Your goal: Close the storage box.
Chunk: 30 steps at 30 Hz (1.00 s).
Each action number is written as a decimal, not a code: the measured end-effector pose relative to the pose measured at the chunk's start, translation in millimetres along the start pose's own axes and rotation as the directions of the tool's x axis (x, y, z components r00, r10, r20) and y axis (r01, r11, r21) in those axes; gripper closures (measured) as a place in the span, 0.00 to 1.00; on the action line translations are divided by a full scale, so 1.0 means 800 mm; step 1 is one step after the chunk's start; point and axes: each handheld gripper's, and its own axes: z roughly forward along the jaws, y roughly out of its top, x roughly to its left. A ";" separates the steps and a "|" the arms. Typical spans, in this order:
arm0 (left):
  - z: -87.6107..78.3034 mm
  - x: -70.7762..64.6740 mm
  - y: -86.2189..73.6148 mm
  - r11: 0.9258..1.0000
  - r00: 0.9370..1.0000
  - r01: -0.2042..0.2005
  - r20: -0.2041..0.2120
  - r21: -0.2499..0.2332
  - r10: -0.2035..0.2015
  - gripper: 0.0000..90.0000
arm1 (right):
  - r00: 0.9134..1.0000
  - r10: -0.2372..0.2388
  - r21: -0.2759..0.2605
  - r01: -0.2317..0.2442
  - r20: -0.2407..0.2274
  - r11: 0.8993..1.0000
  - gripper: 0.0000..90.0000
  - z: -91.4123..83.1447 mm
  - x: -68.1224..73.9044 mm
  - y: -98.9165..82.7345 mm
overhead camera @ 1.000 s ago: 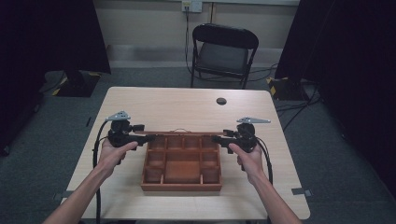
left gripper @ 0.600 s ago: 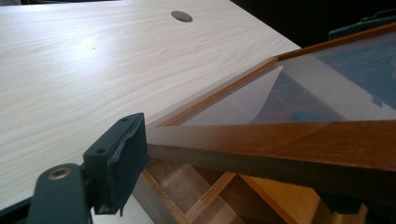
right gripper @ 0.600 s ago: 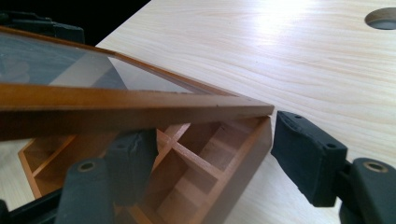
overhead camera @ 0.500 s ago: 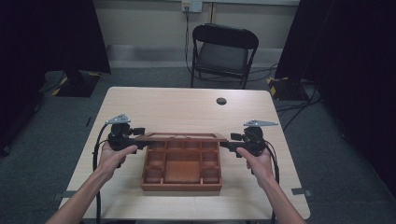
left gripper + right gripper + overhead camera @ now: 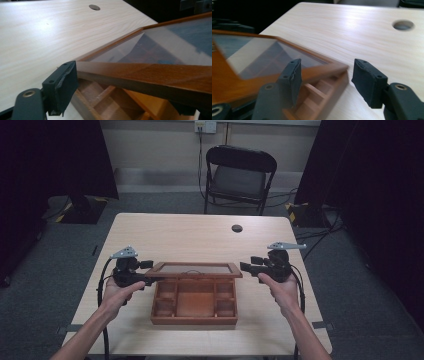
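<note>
The lid (image 5: pixel 196 269) of the box (image 5: pixel 194 303) is up, hinged at the far side and tilted over the compartments, its long axis running left to right across the surface (image 5: pixel 190 235). The left hand-held gripper (image 5: pixel 146 280) has the lid's left end: in the left gripper view the wooden frame (image 5: pixel 150 72) runs straight out from between the jaws, with one pad (image 5: pixel 61 86) pressed against its edge, so that side reads as clamped on the lid. The right hand-held gripper (image 5: pixel 246 266) sits just off the lid's right end, not on it. In the right gripper view its jaws stand fairly wide and have just been closing, with the lid's right corner (image 5: pixel 337 68) only near the gap, not pressed by either pad (image 5: pixel 294 75). So the lid lies toward the middle from the right gripper, close by, and the left hand carries it alone.

Looks: warm reddish-brown wood frame around a clear glass or plastic pane (image 5: pixel 160 45) that mirrors the room. The box below is the same wood, split into a large middle compartment and smaller ones at each side, all seemingly empty. It sits near the front edge of the surface, between the two hands. My read: the lid is mid-swing.
</note>
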 end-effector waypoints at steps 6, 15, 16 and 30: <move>-0.001 -0.003 -0.002 0.999 0.999 -0.036 -0.027 0.002 0.036 0.18 | 0.995 -0.045 -0.002 0.045 -0.089 0.999 0.51 0.004 0.029 0.017; -0.003 -0.005 -0.006 0.999 0.998 -0.042 -0.044 0.018 0.042 0.18 | 0.968 -0.120 -0.016 0.119 -0.222 0.993 0.61 0.006 0.073 0.048; -0.003 -0.006 -0.008 0.999 0.998 -0.047 -0.048 0.017 0.048 0.18 | 0.963 -0.130 -0.020 0.129 -0.237 0.991 0.62 0.005 0.078 0.052; -0.005 -0.008 -0.014 0.998 0.998 -0.049 -0.049 0.038 0.051 0.19 | 0.899 -0.198 0.045 0.233 -0.391 0.971 0.74 0.045 0.137 0.069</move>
